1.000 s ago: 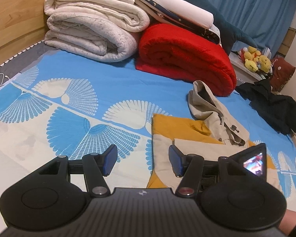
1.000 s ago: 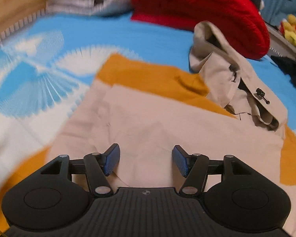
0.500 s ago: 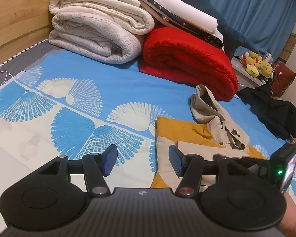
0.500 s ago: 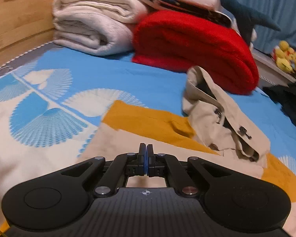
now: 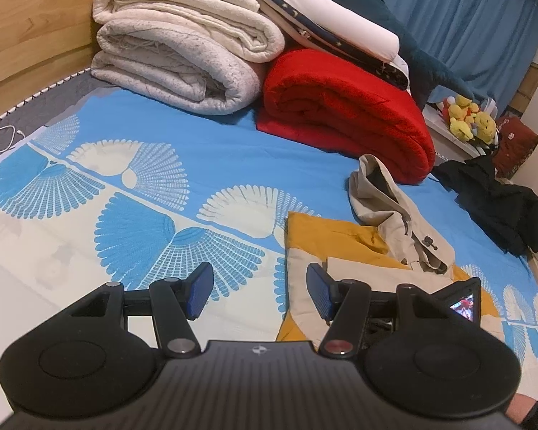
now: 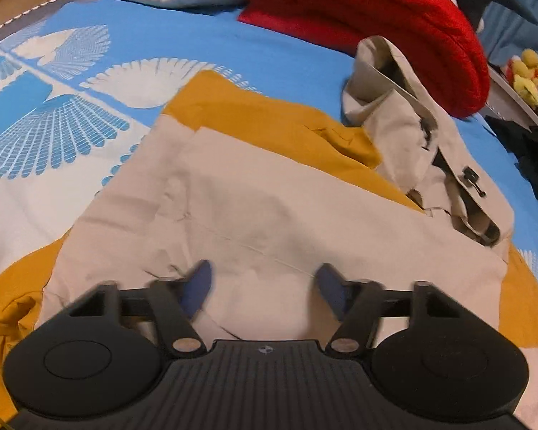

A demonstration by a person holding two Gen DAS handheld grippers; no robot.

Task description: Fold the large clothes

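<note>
A beige and mustard jacket (image 6: 269, 208) lies folded flat on the blue patterned bedsheet (image 5: 204, 150), its hood (image 6: 394, 107) bunched at the far right. My right gripper (image 6: 265, 285) hovers just over the beige panel near the front. Its jaws are opening, blurred by motion, and nothing is pinched between them. My left gripper (image 5: 256, 288) stands open above the sheet at the jacket's (image 5: 358, 240) left edge, holding nothing. The back of the right gripper's body (image 5: 462, 301) shows low on the right in the left wrist view.
Folded white blankets (image 5: 183, 57) and a rolled red blanket (image 5: 344, 114) are stacked at the head of the bed against a wooden headboard (image 5: 28, 25). A black garment (image 5: 498, 204) lies at the right edge. Yellow plush toys (image 5: 466, 122) sit beyond it.
Half a second ago the right gripper was shut and raised off the jacket. Now it is back low over the beige panel with its jaws apart. The left gripper has hardly moved.
</note>
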